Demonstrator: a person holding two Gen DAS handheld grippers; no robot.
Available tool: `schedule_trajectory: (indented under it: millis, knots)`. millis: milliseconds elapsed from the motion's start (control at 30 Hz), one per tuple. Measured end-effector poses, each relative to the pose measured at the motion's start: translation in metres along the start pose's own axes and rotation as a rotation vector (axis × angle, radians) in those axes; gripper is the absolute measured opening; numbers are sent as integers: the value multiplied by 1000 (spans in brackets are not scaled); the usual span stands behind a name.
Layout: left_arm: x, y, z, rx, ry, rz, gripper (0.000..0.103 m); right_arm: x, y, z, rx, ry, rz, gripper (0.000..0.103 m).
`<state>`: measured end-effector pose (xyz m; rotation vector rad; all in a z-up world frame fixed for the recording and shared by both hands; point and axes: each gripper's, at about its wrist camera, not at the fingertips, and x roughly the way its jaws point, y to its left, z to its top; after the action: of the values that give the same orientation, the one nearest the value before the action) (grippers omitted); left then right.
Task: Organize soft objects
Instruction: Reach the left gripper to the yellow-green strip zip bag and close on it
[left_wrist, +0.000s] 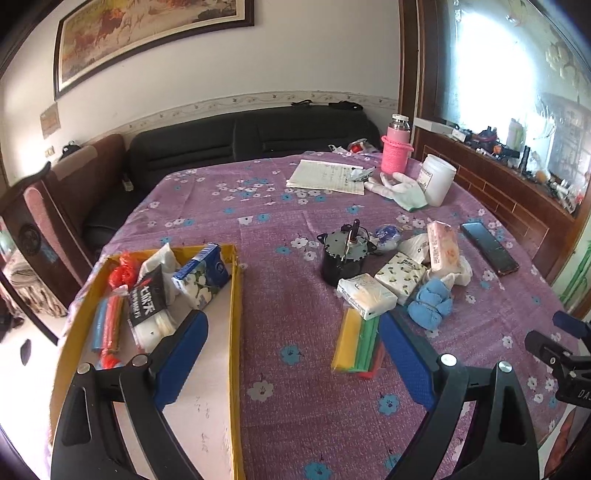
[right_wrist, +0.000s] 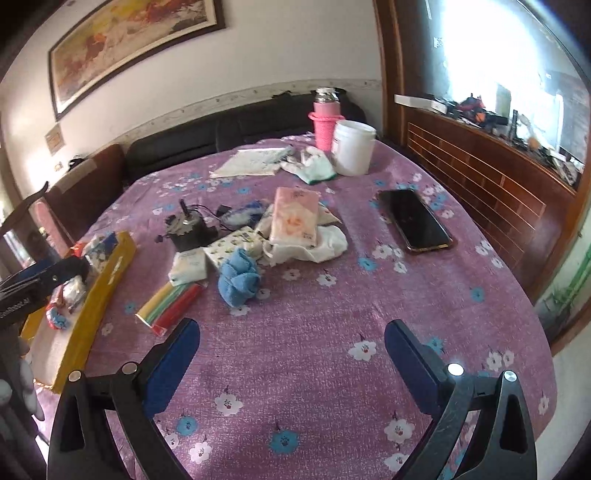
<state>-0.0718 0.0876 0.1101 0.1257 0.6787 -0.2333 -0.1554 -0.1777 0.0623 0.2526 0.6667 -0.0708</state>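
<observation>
A white wall (left_wrist: 295, 55) carries a large framed painting (left_wrist: 147, 33) and a floral border strip (left_wrist: 258, 99) lower down. Below it stands a dark sofa (left_wrist: 229, 140), with a brown chair (left_wrist: 88, 177) to its left. At right a wood-framed glass partition (left_wrist: 517, 74) glows with bright daylight above a brown panelled ledge (right_wrist: 480, 166). A purple flowered cloth (right_wrist: 314, 350) covers the bench.

Tissue packs on cloth (left_wrist: 366, 296): three; phone (left_wrist: 488, 248): one; yellow tray (left_wrist: 235, 295): one.
</observation>
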Motion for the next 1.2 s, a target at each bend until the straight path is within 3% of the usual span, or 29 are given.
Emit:
schedule_trajectory:
  millis: [267,367,500,633,733,867,1067,1200]
  knots:
    - [-29,-44,-5,95,10,148,94,-18,-22,14,-50,-46,144,101]
    - [-35,-60,-15,117,13,188,94,-16,-29,36,-112,-39,142,102]
    - [-33,-55,-26,14,48,148,94,-9,-57,58,-81,-80,123,102]
    - [-21,-49,-28,-53,114,92,94,28,-90,68,78,-92,215,102]
    - [-11,-51,-23,-58,112,87,94,70,-98,76,127,-79,215,102]
    - [18,-58,-14,-66,116,68,94,117,-90,79,50,-61,154,102]
    - [78,-74,-6,13,177,71,94,127,-103,77,56,-54,203,102]
    - [118,-76,-10,12,243,73,93,146,-108,74,91,40,247,102]
